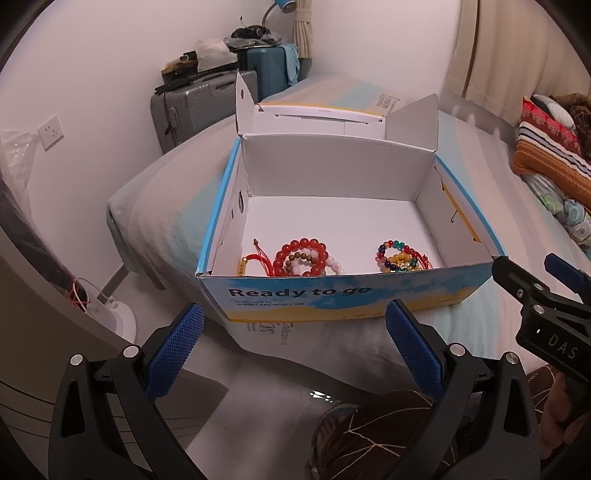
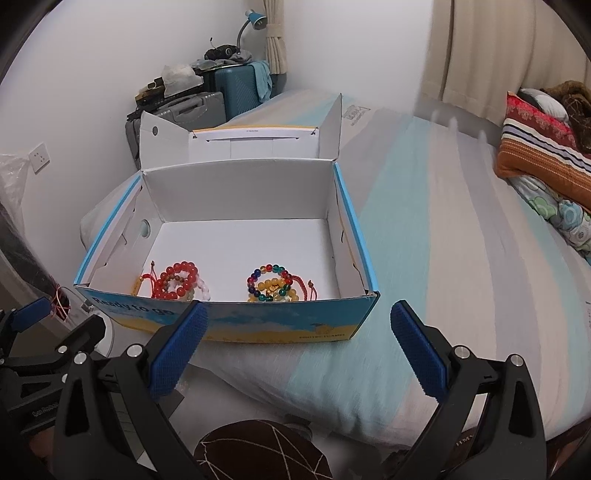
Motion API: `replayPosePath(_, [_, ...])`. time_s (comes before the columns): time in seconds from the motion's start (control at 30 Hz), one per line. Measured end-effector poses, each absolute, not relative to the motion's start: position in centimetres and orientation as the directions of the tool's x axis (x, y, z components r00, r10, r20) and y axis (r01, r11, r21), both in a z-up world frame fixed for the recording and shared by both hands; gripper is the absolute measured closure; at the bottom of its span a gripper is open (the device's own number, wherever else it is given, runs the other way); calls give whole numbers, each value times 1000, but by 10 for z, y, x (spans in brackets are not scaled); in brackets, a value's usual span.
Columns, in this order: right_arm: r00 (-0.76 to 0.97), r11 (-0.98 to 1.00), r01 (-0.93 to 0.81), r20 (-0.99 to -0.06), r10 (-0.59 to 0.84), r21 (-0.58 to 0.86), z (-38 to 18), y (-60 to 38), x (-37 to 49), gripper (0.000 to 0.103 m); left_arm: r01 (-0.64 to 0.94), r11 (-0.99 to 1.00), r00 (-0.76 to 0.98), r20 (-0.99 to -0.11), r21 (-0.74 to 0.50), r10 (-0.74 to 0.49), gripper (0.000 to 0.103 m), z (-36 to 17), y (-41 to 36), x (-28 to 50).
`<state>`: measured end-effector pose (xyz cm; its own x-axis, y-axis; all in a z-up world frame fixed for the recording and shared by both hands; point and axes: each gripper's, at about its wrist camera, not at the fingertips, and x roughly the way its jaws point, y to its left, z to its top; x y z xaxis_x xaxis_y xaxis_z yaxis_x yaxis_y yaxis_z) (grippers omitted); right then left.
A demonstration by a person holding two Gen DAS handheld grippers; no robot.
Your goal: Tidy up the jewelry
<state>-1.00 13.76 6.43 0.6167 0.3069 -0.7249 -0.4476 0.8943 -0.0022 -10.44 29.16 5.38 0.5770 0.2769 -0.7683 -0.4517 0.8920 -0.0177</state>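
Bracelets sit in two clumps along the near wall of the open cardboard box (image 2: 236,321), lower middle of both frames. Left clump: red bead bracelet (image 2: 177,278) lying over a wooden-bead one and a pale one, with a red cord bracelet (image 1: 258,258) just beside it toward the left wall. Right clump: multicolour bead bracelet (image 2: 267,282) stacked with yellow beads; the exact count of pieces there is hard to tell, the front wall cuts them off. Rest of the box floor is bare white. Lid (image 1: 317,114) flipped back, standing behind the box.

Box rests on a striped bedsheet (image 2: 443,258), grey and pale blue. Pillows (image 2: 543,155) at the right edge, suitcases (image 1: 207,99) upper left by the wall, desk lamp (image 2: 255,18) at the top.

My left gripper (image 1: 295,336) hangs in front of the box's front wall, jaws spread wide, nothing between them. My right gripper (image 2: 299,347) is likewise released and empty, near the box's front right corner; it also shows at the right edge of the left wrist view. A patterned brown knee (image 2: 258,450) is at the bottom.
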Motion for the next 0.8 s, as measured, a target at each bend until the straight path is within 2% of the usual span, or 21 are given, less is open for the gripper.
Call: replayPosePath(0.8, [593,899,-437,-747,302,17,57,117,-10,8,-448,891,604,-760,-73,241,6,55,281,-97])
